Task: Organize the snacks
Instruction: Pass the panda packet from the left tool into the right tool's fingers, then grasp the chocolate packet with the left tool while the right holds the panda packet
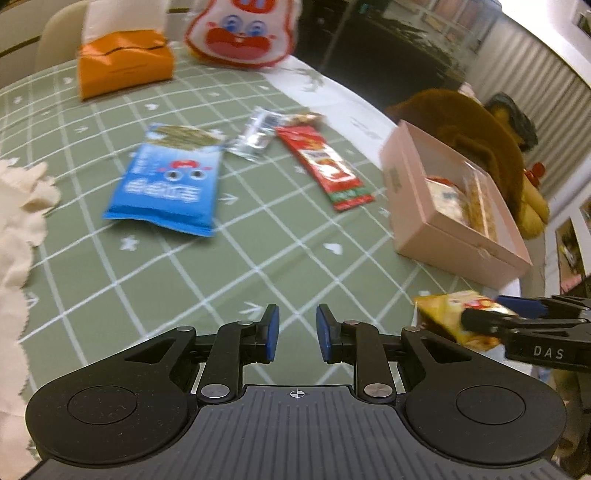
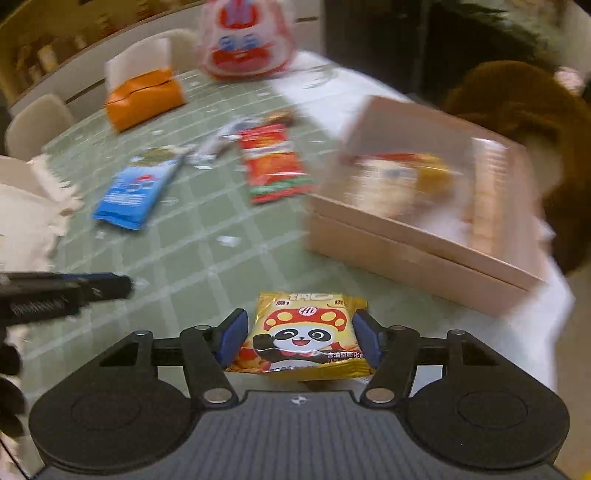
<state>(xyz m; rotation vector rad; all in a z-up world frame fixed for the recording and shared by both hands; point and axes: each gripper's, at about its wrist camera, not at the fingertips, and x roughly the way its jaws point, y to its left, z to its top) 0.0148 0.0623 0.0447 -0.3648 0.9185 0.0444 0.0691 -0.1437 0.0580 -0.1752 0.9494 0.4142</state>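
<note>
Yellow foil panda snack bag [image 2: 304,338] sat between the right gripper [image 2: 299,341] pads, both blue pads pressing its side edges, so a grasp on the bag, held near the table's front edge. The left gripper [image 1: 296,332] carried nothing; jaws drawn in with only a narrow gap between the pads, hovering over the green checked tablecloth [image 1: 166,280].

The pink box [image 1: 450,225] stood just to the right, open, already holding a couple of snacks. Still out on the cloth: blue packet [image 1: 168,184], red packet [image 1: 325,168], a small silver packet [image 1: 255,134] beside it. Orange tissue pouch [image 1: 123,62] and a red-and-white cartoon bag [image 1: 242,31] at the far side, well apart. Brown plush toy [image 1: 476,140] behind the box.

Step in hand, as I judged it: carry the panda bag into the box. To do it well, keep the squeeze light, since the bag is puffy and could slip or crush; lift clear of the box's near wall, lower over the free space inside, then let go. The left gripper should stay clear of that path.
</note>
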